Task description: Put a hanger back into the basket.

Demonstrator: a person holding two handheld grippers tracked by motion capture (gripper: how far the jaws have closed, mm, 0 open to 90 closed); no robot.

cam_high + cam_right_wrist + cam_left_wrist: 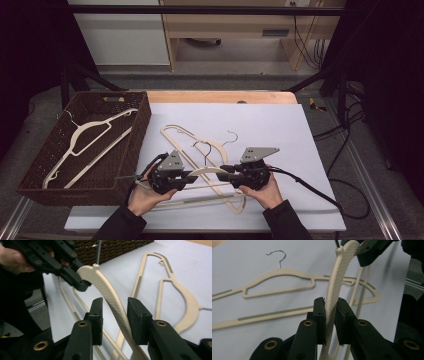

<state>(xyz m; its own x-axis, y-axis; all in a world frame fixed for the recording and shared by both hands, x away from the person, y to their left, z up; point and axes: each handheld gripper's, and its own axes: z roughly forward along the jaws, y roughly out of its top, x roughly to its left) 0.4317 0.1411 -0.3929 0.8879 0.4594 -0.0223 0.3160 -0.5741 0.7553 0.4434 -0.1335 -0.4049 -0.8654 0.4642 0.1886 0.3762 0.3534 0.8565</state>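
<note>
The left gripper (pixel 329 315) is pinching the cream hanger (pixel 335 290) just above the white tabletop (pixel 280 130), while the right gripper (pixel 115 317) is straddling its shoulder, jaws not quite touching. Better to be closing the right fully before carrying it toward the basket (pixel 142 125).

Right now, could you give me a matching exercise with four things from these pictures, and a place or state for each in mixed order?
Things:
1. left gripper
2. right gripper
3. basket
4. white sheet

Places or states:
A. fingers apart around the textured hanger
B. covers the table
C. holds one pale hanger
D. shut on the textured hanger

Pairs: 1-D, 2-A, 3-C, 4-B
</note>
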